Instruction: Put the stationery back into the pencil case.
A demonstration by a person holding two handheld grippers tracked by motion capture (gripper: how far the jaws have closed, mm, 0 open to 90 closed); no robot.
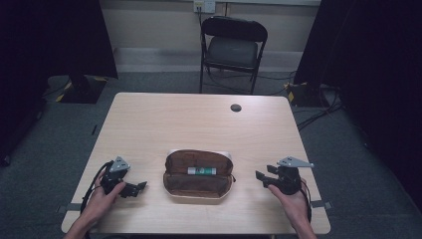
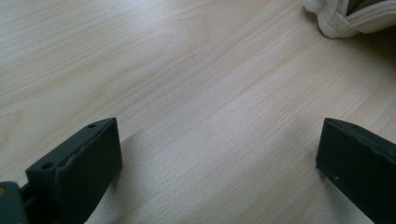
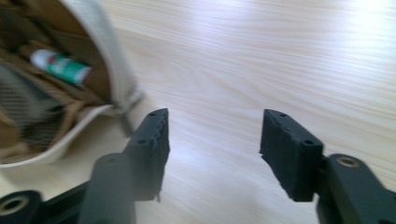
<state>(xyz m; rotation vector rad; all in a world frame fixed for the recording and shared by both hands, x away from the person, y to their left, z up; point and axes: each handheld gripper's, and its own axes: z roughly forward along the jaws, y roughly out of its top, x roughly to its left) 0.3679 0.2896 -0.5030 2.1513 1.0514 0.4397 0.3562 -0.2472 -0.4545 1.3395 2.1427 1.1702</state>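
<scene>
Pale wood table (image 1: 149, 119) on grey carpet — folding chair (image 1: 233, 47) behind; left claw (image 1: 141, 187) and right claw (image 1: 260, 177) both gape empty.

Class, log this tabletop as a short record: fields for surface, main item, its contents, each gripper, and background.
surface: light wooden table
main item: pouch, lying open, between the grippers
contents: green-and-white tube
left gripper: open, resting on table, left of pouch
right gripper: open, right of pouch
background: black folding chair beyond table
</scene>
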